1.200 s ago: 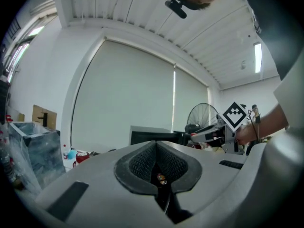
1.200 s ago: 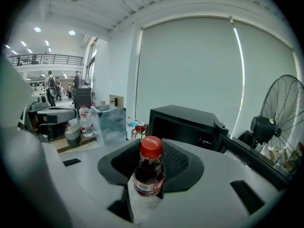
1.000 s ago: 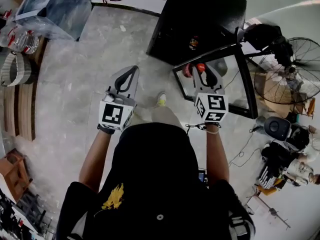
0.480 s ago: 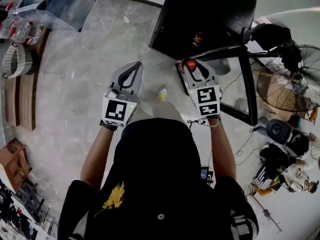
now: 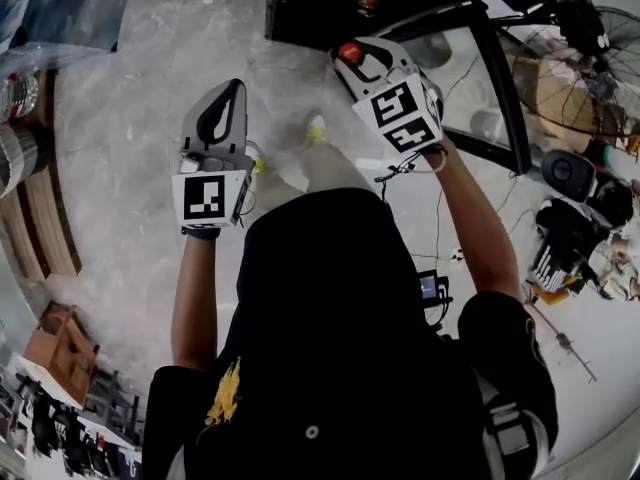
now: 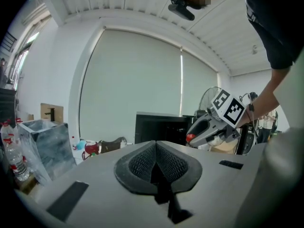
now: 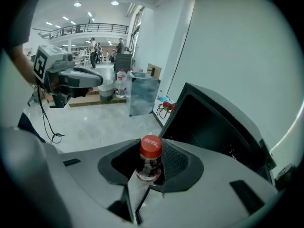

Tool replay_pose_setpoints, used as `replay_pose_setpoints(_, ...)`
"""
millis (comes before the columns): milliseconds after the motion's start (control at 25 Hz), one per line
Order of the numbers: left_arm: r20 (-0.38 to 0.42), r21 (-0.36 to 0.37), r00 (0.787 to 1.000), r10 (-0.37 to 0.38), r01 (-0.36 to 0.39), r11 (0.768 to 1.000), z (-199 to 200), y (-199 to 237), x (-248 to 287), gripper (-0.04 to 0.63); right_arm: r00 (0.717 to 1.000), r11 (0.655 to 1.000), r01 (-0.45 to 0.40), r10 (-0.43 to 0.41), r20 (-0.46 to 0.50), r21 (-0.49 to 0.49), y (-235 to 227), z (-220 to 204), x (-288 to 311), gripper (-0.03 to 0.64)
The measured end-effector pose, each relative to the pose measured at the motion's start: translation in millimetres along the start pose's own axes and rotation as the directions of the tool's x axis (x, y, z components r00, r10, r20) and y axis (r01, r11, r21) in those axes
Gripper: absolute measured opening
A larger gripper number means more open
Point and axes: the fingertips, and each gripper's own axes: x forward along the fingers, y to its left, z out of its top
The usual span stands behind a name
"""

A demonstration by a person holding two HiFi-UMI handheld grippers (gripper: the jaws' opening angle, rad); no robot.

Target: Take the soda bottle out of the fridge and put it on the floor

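Note:
The soda bottle (image 7: pixel 150 158), dark with a red cap (image 5: pixel 349 52), sits between the pads of my right gripper (image 7: pixel 151 167), which is shut on its neck. In the head view that gripper (image 5: pixel 362 58) is held out in front of the small black fridge (image 5: pixel 330 3), whose glass door (image 5: pixel 480 78) stands open to the right. My left gripper (image 5: pixel 222 118) hovers over the grey floor to the left, its pads (image 6: pixel 142 163) pressed together with nothing in them. The bottle's body is hidden under the right gripper.
A standing fan (image 5: pixel 590 68) and black gear with cables (image 5: pixel 570 228) lie right of the fridge door. A grey bin (image 7: pixel 141 96) and water bottles (image 6: pixel 13 158) stand at the left, wooden boards (image 5: pixel 40 218) along the left edge. People walk far off in the hall.
The right gripper with the bottle has swung left, away from the fridge opening. Both grippers now sit higher in the head view, and the camera has tilted further down.

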Motion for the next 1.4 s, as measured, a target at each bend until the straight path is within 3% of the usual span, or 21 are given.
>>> replay_pose_setpoints(400,-0.004,0.018,1.0,-0.023,0.023,1.0,-27.6,4.2,19.9,0.018,1.0,0.995,0.01,-0.009,-0.015,0.103,-9.8,-22.9,27.1,0.129)
replay_pose_setpoints(560,0.087,0.039,0.996,-0.031,0.028,0.999,-26.0,6.1,35.9,0.018,1.0,0.994,0.008,-0.007,-0.011,0.104,-11.4,-29.6,45.0,0.128)
replay_pose_setpoints(640,0.096,0.044,0.995,-0.036,0.032,0.999,-32.7,4.2,43.6,0.018,1.0,0.993,-0.001,0.004,-0.026,0.121,-8.9,-43.9,53.2,0.129)
replay_pose_setpoints(760,0.068,0.049,0.997,-0.049,0.045,0.998,-52.1,2.8,56.7,0.018,0.998,0.987,-0.02,0.029,-0.054,0.16,-8.9,-69.1,71.2,0.128)
replay_pose_setpoints(920,-0.013,0.115,0.994,-0.105,0.105,0.988,-99.5,8.5,70.9,0.018,0.997,0.97,0.005,0.015,-0.078,0.243,-3.9,-102.4,106.0,0.127)
replay_pose_setpoints(1120,-0.065,0.104,0.994,-0.087,0.093,0.99,-153.1,37.2,73.5,0.018,0.992,0.96,0.002,0.034,-0.125,0.279,20.0,-126.1,164.3,0.127)
replay_pose_setpoints(1400,-0.063,0.115,0.997,-0.036,0.043,0.992,-199.9,63.4,76.8,0.018,0.977,0.966,-0.043,0.093,-0.189,0.254,51.1,-162.9,224.0,0.127)
